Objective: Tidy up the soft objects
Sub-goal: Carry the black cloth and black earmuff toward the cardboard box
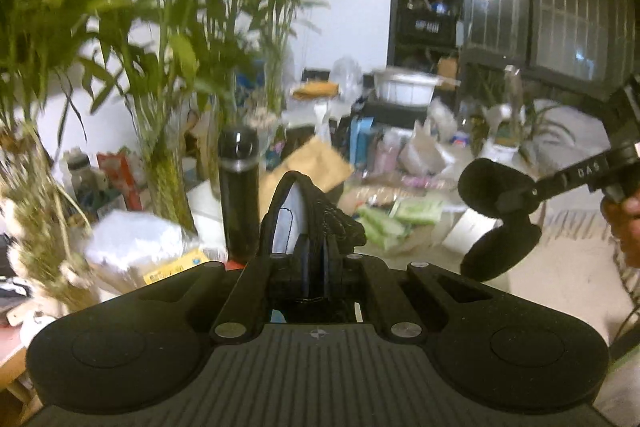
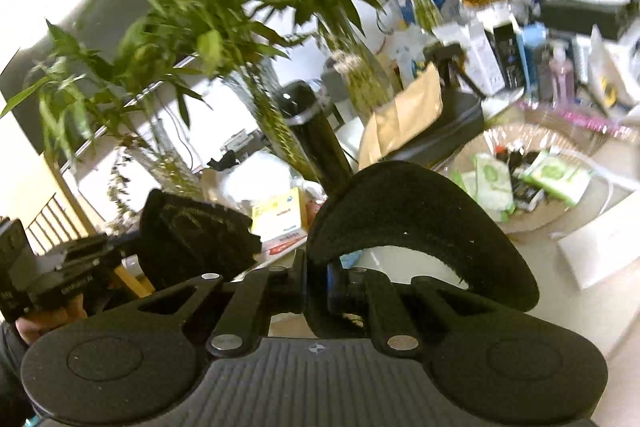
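Observation:
In the left wrist view, my left gripper point(image 1: 315, 247) is shut on a black knitted fabric piece point(image 1: 320, 211) with a white label showing inside its fold. It stands up out of the jaws. At the right of that view, my right gripper point(image 1: 536, 191) holds a black fleecy curved band point(image 1: 496, 187) in the air. In the right wrist view, my right gripper point(image 2: 320, 267) is shut on one end of that band point(image 2: 420, 203), which arches to the right. At the left, the left gripper point(image 2: 128, 243) carries the knitted piece point(image 2: 196, 235).
Bamboo plants in glass vases point(image 2: 280, 131) crowd the left and back. A tall black flask point(image 1: 238, 195) stands just ahead. A glass bowl point(image 2: 600, 139) with green packets sits at the right, beside a brown envelope point(image 2: 404, 119) and a white box point(image 2: 600, 251). A hand point(image 1: 628, 223) shows.

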Motion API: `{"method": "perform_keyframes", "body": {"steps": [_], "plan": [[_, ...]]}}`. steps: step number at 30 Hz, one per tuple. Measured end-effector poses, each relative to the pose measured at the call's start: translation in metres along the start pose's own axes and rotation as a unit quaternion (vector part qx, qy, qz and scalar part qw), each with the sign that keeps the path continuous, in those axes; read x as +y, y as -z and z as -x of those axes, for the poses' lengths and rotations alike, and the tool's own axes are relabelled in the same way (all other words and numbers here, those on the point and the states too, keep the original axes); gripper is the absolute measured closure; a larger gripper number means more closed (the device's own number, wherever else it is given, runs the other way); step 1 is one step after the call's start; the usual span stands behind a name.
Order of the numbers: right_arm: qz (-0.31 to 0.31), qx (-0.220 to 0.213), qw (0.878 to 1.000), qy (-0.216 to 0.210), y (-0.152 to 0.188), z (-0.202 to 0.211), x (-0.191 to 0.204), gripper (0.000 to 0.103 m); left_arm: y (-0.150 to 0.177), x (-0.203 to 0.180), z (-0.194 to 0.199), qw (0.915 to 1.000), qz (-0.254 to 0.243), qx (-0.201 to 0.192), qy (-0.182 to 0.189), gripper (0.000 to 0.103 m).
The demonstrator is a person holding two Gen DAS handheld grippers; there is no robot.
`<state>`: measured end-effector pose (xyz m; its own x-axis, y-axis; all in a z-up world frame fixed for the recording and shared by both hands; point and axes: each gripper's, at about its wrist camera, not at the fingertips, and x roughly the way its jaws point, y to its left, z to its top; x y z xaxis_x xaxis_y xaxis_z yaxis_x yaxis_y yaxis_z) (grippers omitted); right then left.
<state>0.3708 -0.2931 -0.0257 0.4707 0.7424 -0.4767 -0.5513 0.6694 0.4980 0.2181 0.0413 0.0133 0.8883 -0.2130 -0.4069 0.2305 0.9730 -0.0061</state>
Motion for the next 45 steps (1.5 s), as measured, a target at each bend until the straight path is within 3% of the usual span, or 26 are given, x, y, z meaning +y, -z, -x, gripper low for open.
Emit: {"method": "perform_keyframes", "body": {"steps": [12,23,40,45], "plan": [[0.032,-0.050,0.998,0.007,0.006,0.088,0.061,0.092,-0.031,-0.022,0.069,0.9994,0.009,-0.030,0.013,0.096],[0.051,-0.069,0.996,-0.014,0.034,0.133,0.098,0.092,-0.030,-0.023,0.114,0.9997,0.004,-0.014,0.020,0.096],[0.076,-0.065,0.994,-0.054,0.059,0.145,0.134,0.091,0.007,-0.038,0.120,0.9962,0.010,0.058,0.063,0.096],[0.078,-0.063,0.993,-0.056,0.061,0.144,0.137,0.091,0.018,-0.034,0.110,0.9862,0.076,0.100,0.108,0.096]]}}
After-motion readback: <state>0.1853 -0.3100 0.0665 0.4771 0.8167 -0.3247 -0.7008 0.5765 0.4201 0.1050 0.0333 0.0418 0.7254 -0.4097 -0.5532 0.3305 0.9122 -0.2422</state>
